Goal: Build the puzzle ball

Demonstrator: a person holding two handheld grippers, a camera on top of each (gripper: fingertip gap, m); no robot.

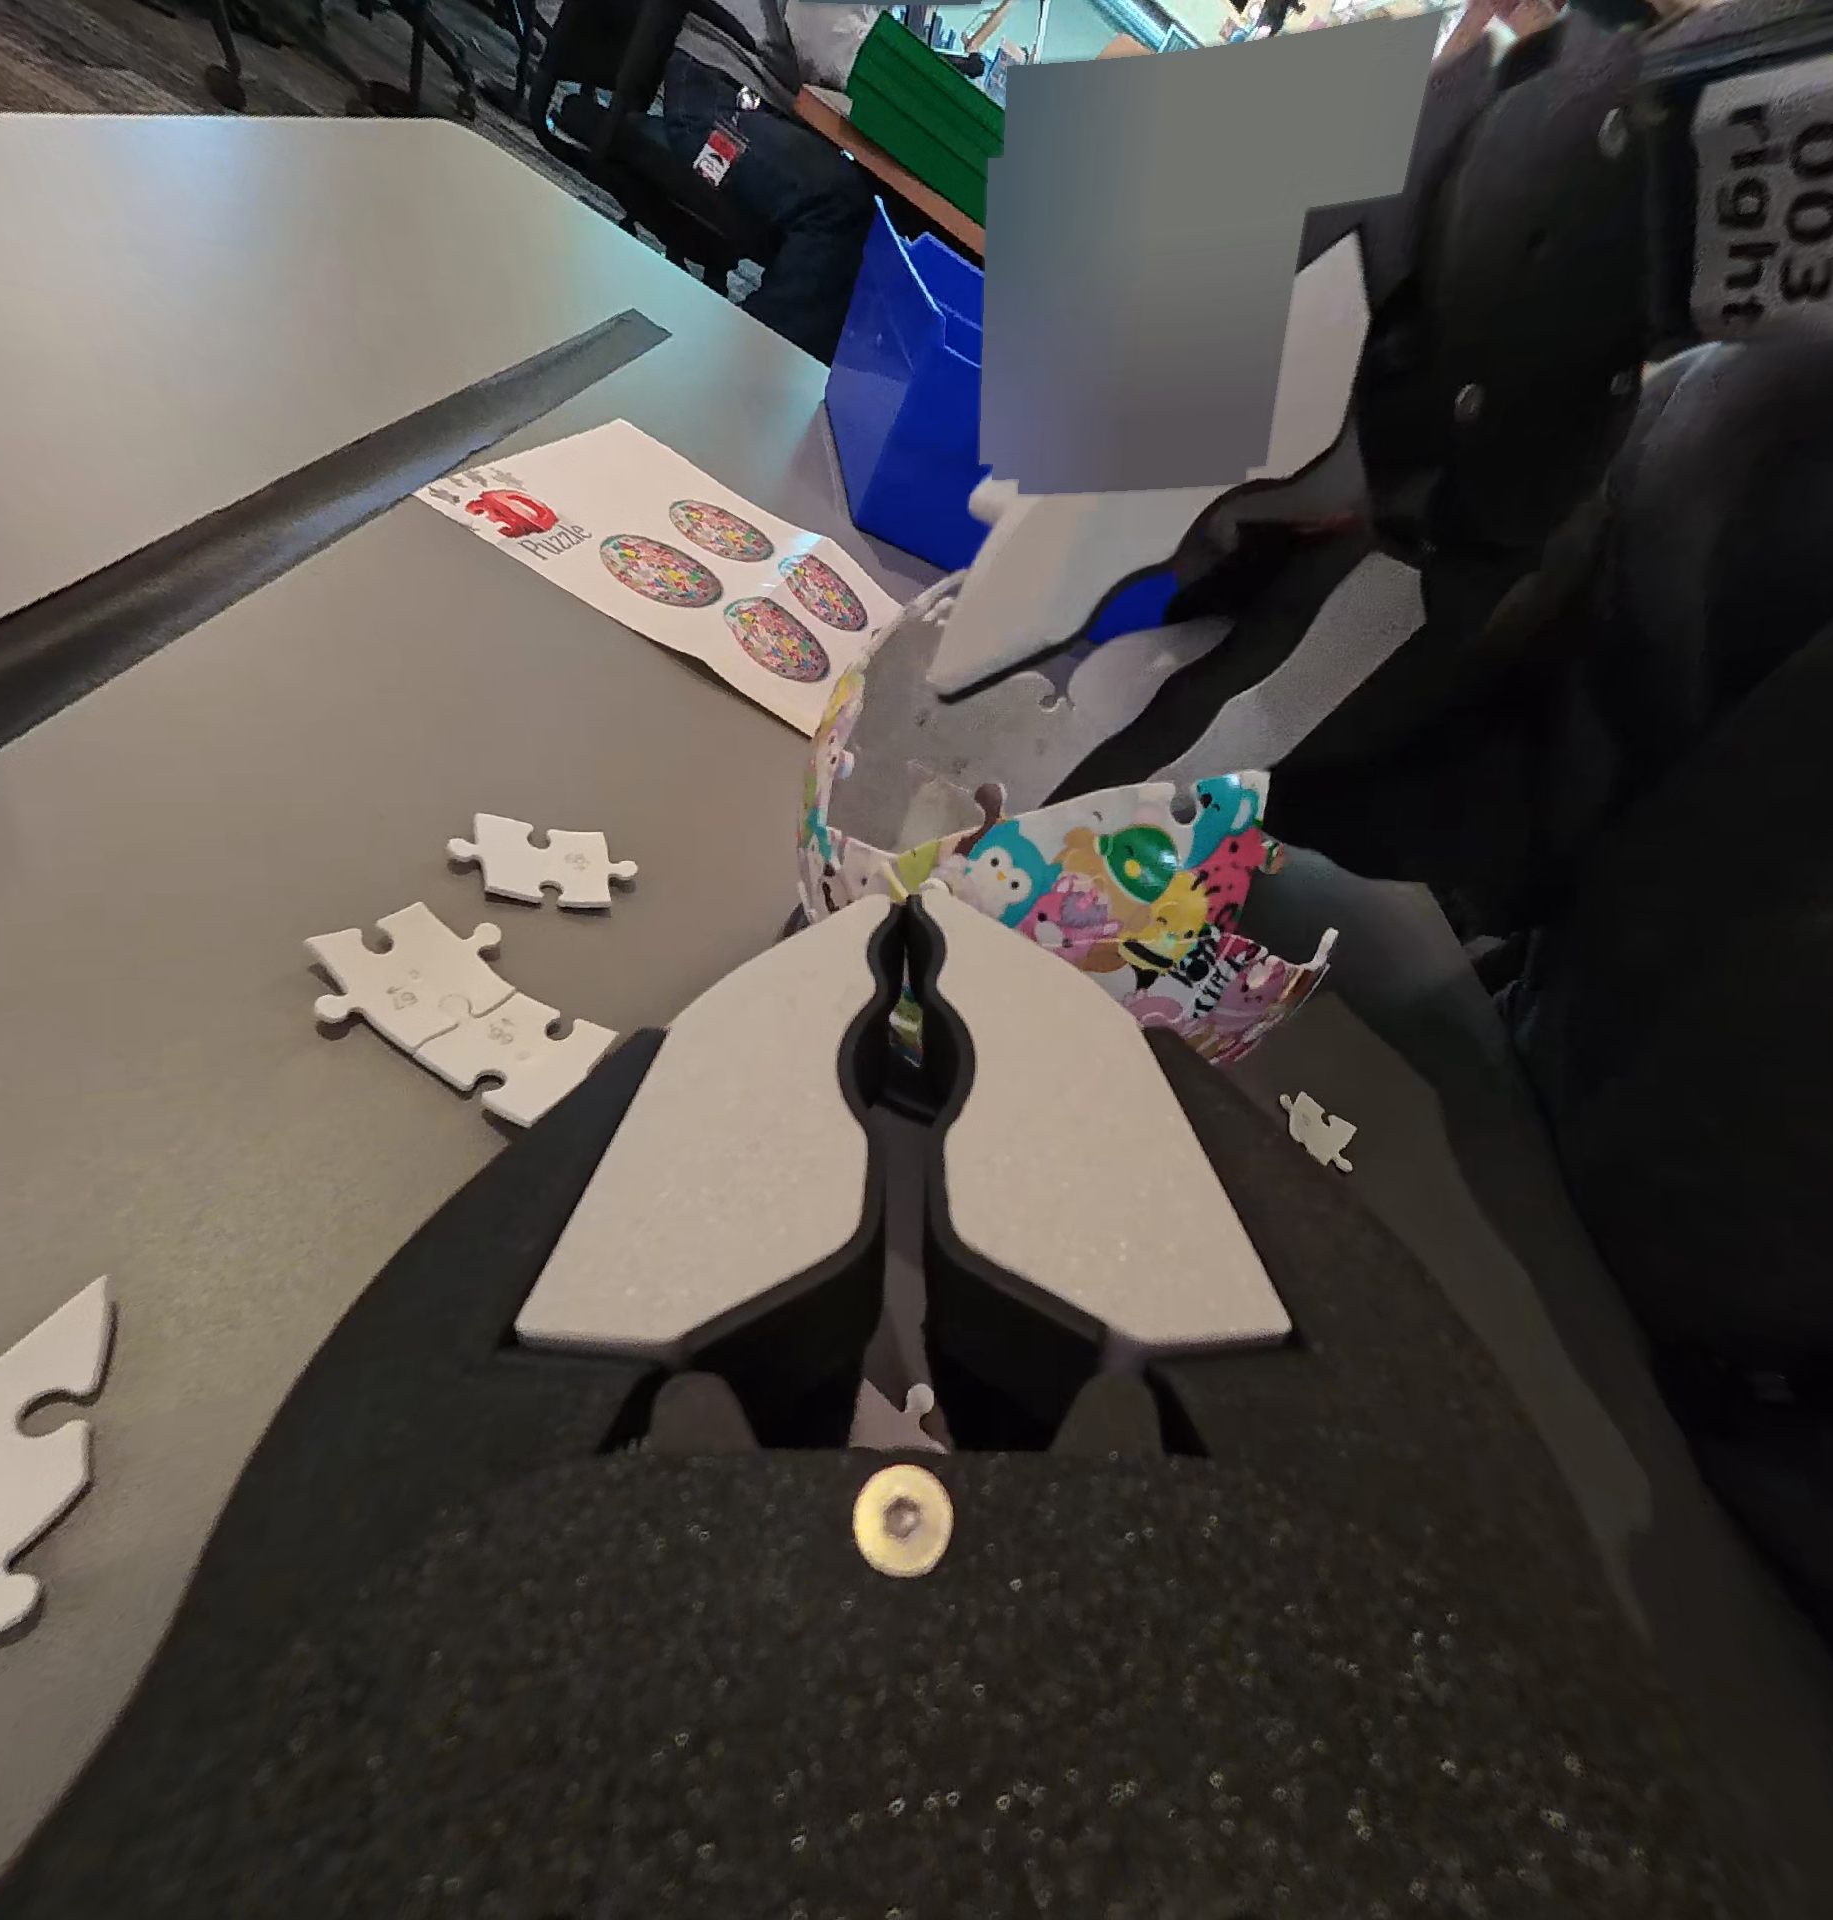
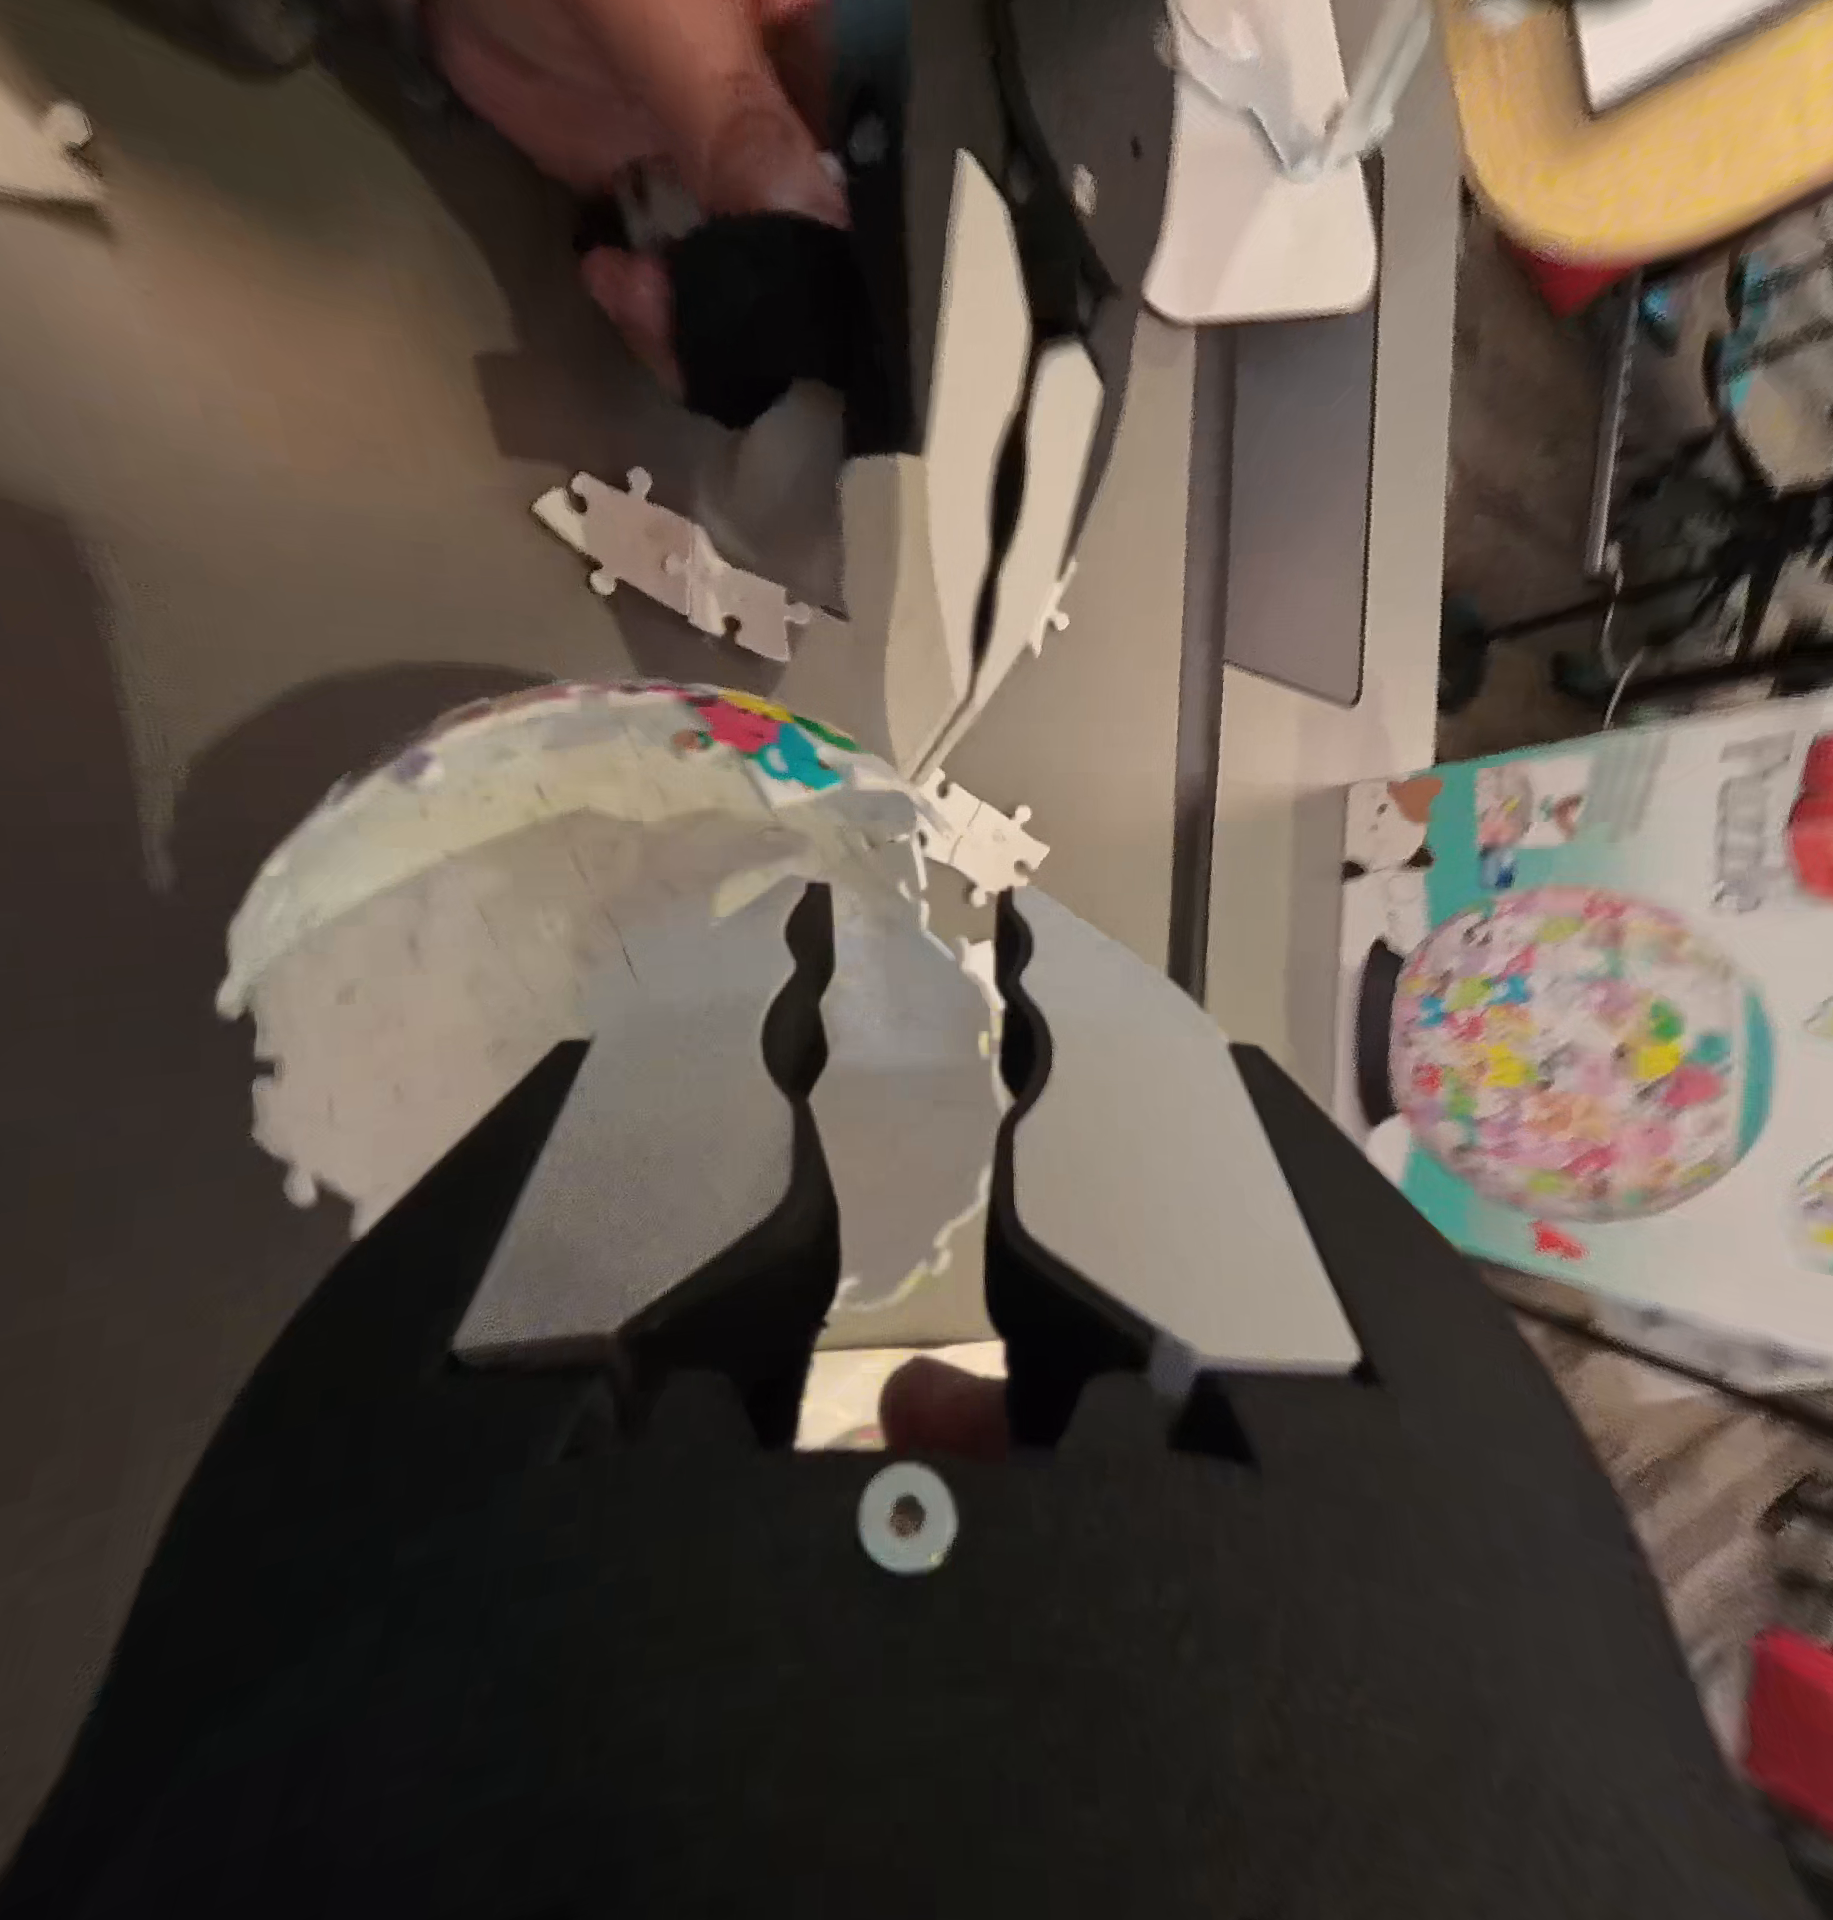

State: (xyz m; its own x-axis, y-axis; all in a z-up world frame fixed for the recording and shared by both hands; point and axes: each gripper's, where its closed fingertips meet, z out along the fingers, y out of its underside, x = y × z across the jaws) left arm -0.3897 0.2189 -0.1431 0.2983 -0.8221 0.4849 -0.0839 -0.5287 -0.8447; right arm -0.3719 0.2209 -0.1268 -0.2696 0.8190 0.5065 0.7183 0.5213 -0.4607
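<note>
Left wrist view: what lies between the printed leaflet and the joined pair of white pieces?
A single white puzzle piece, blank side up, touching neither the leaflet nor the joined pair. The left wrist view shows it.

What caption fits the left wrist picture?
Left gripper shut on colourful half-built puzzle ball; white loose puzzle pieces lie on grey table.
</note>
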